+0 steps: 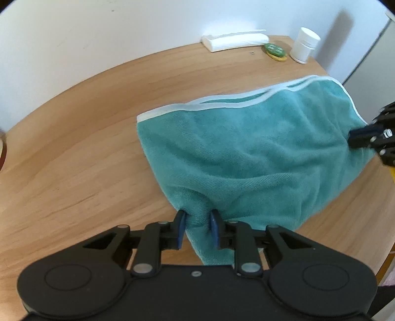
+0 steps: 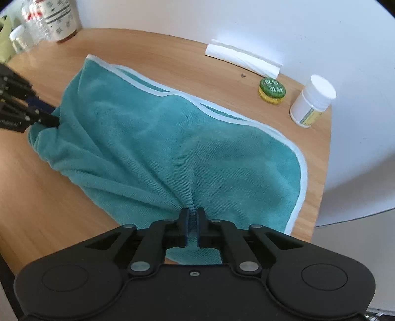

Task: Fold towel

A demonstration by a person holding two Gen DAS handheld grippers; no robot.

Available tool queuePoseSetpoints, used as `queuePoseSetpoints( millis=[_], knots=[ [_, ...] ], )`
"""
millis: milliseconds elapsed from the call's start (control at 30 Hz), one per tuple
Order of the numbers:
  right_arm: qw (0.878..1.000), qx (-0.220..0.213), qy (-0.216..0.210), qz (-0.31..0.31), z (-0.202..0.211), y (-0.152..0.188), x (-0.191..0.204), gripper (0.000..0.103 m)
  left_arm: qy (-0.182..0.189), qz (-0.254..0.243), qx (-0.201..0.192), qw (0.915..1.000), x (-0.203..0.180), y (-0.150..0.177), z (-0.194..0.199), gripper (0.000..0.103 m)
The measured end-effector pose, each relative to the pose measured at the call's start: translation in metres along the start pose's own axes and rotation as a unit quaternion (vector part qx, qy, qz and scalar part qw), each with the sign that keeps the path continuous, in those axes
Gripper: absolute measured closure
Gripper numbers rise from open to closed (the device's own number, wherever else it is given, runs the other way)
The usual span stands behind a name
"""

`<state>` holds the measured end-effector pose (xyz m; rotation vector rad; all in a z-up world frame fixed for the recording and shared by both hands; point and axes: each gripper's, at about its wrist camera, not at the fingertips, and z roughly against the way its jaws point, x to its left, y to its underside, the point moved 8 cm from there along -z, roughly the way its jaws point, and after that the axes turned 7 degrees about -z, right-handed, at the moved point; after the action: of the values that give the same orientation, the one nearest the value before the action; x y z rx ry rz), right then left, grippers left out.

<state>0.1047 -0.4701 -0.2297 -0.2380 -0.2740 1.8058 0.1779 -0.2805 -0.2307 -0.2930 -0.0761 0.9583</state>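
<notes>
A teal towel (image 1: 251, 148) with a white hem lies doubled over on the round wooden table (image 1: 81, 153); its hemmed edges run along the far side. My left gripper (image 1: 198, 218) has a bunched near corner of the towel pinched between its blue pads. In the right wrist view the towel (image 2: 177, 148) spreads ahead, and my right gripper (image 2: 192, 214) is shut on the fold at its near edge. Each gripper shows in the other's view: the right one (image 1: 358, 138) at the towel's right end, the left one (image 2: 49, 118) at its left end.
At the table's back edge lie a folded white paper napkin (image 2: 243, 60), a small green-lidded tin (image 2: 271, 90) and a white pill bottle (image 2: 312, 101). A patterned cup (image 2: 61, 19) and clear bottles stand at the far left. A white wall is behind.
</notes>
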Motion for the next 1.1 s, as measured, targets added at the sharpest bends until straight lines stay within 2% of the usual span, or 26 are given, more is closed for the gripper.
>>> queuePoseSetpoints(
  millis=[33, 67, 133, 200, 267, 333, 467, 633, 733, 833, 867, 900, 933, 1100],
  knots=[
    [1.000, -0.010, 0.017, 0.007, 0.007, -0.001, -0.004, 0.084, 0.005, 0.007, -0.005, 1.0000, 0.001, -0.001, 0.004, 0.072],
    [1.000, -0.011, 0.020, 0.008, 0.008, -0.002, -0.004, 0.070, 0.000, 0.008, -0.014, 0.9999, 0.003, -0.003, 0.010, 0.065],
    [1.000, -0.027, 0.003, -0.008, 0.027, -0.002, -0.011, 0.056, -0.013, 0.009, -0.031, 0.9994, 0.006, -0.007, 0.023, 0.059],
    [0.999, -0.035, 0.029, -0.026, 0.036, 0.000, -0.028, 0.055, -0.007, 0.017, -0.048, 0.9987, 0.009, -0.012, 0.033, 0.053],
    [0.997, -0.046, 0.026, -0.050, 0.039, 0.001, -0.042, 0.055, -0.002, 0.025, -0.057, 0.9980, 0.011, -0.018, 0.035, 0.032],
    [0.995, -0.058, 0.022, -0.075, 0.041, 0.000, -0.058, 0.055, 0.000, 0.031, -0.069, 0.9971, 0.015, -0.027, 0.036, 0.020],
    [0.994, -0.069, 0.017, -0.086, 0.035, -0.007, -0.080, 0.055, -0.026, 0.017, -0.080, 0.9963, 0.020, -0.045, 0.026, 0.019],
    [0.992, -0.059, -0.011, -0.115, 0.008, -0.021, -0.103, 0.055, -0.016, 0.026, -0.081, 0.9962, 0.024, -0.054, 0.011, 0.019],
    [0.993, -0.052, -0.025, -0.107, -0.002, -0.024, -0.103, 0.055, 0.001, 0.041, -0.078, 0.9961, 0.027, -0.058, 0.003, 0.019],
    [0.993, -0.045, -0.039, -0.098, -0.011, -0.027, -0.103, 0.055, -0.009, 0.041, -0.082, 0.9957, 0.029, -0.060, -0.001, 0.019],
    [0.994, -0.043, -0.043, -0.095, -0.014, -0.028, -0.103, 0.058, -0.003, 0.037, -0.079, 0.9962, 0.028, -0.060, -0.004, 0.019],
    [0.994, -0.041, -0.048, -0.092, -0.017, -0.029, -0.103, 0.067, 0.001, 0.039, -0.076, 0.9964, 0.028, -0.061, -0.007, 0.019],
    [0.994, -0.039, -0.053, -0.090, -0.020, -0.030, -0.102, 0.084, 0.003, 0.043, -0.075, 0.9963, 0.028, -0.061, -0.009, 0.019],
    [0.993, -0.042, -0.072, -0.082, -0.016, -0.030, -0.104, 0.089, 0.022, 0.079, -0.097, 0.9918, 0.037, -0.064, -0.008, 0.020]
  ],
)
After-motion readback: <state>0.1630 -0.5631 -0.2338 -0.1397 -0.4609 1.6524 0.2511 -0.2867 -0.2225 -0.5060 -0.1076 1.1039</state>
